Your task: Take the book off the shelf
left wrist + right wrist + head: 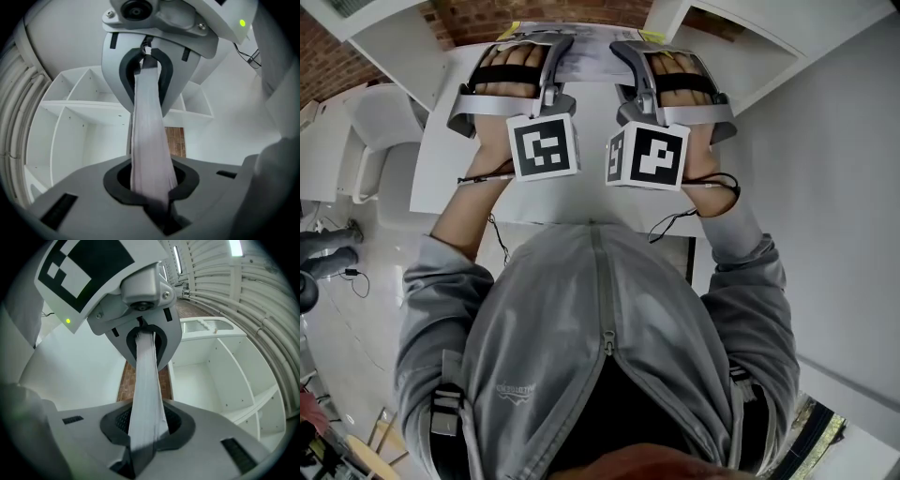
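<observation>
A thin book (589, 54) with pale page edges hangs level between my two grippers, in front of the white shelf unit (750, 56). My left gripper (557, 54) is shut on its left end and my right gripper (628, 56) on its right end. In the left gripper view the book (149, 140) runs from my own jaws (152, 187) up to the right gripper (145, 70) at its far end. From the right gripper view the book (146, 390) reaches from my jaws (143, 427) to the left gripper (145, 338). The cover is hidden.
White open shelf compartments (75, 117) (220, 366) stand behind the book, with a strip of brick wall (176, 143) beyond. A white chair (380, 141) stands at the left on the glossy floor. A plain white wall (844, 187) closes the right side.
</observation>
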